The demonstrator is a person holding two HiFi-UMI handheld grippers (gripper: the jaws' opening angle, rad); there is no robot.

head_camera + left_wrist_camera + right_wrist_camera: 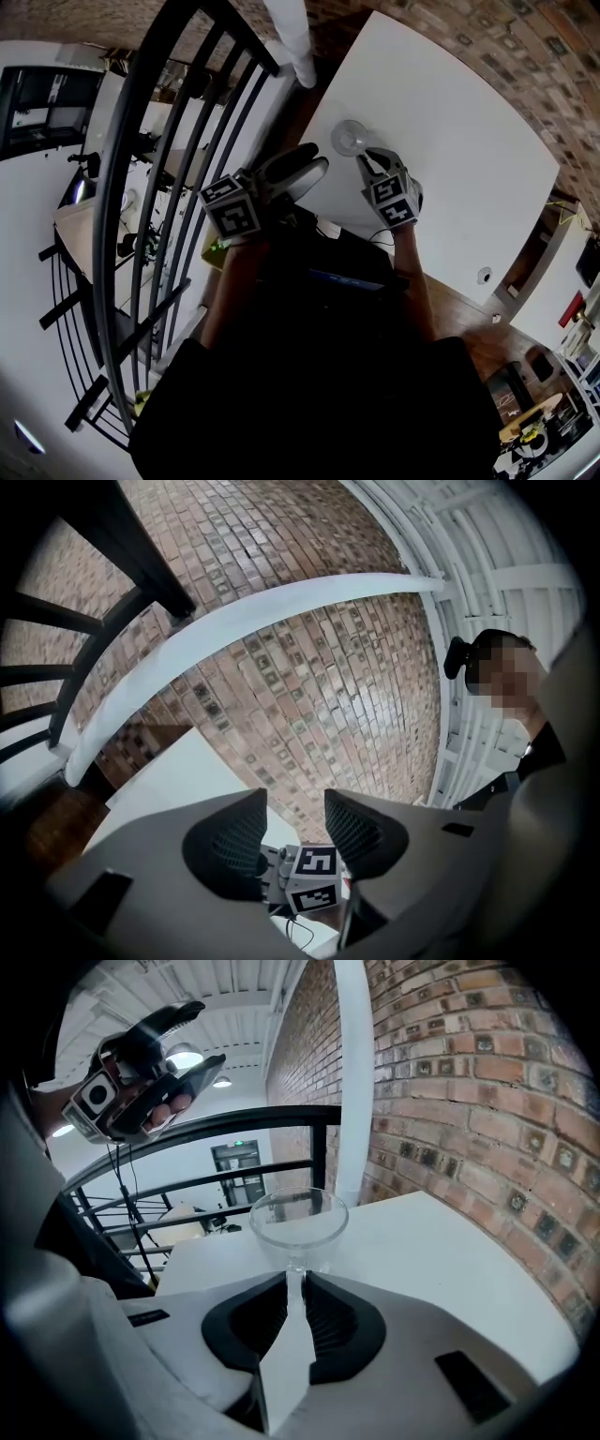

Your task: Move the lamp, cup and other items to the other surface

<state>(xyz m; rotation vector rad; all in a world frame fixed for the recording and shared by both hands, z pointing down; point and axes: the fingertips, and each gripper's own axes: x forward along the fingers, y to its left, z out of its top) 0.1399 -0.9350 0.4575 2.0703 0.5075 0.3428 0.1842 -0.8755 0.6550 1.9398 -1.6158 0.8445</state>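
- two grippers are out over the corner of the white table (450, 122). the right gripper (297, 1283) is the busy one, its jaws drawn in tight on the thin stem (296, 1265) of a clear stemmed glass (298, 1215).
- the stemmed glass sits right at that gripper's tips, with its bowl (298, 1206) rising just above and beyond the jaws. its foot is hidden beneath them, so i cannot tell whether it rests on the table or is clear of it.
- the left gripper (295, 806) hangs off to the side with its jaws apart and nothing between them. it points level past the right gripper toward the brick wall (309, 667).
- the long axis of the glass runs up the stem. it stands upright with its open mouth to the ceiling, and the jaws cross it from the near side, tilted downward.
- to my eye it is light, rigid, slick and very breakable. the stem is the slim place to hold, but a hard squeeze or a sideways knock could snap it. the wide bowl makes it top-heavy, so it wants carrying upright and slowly.
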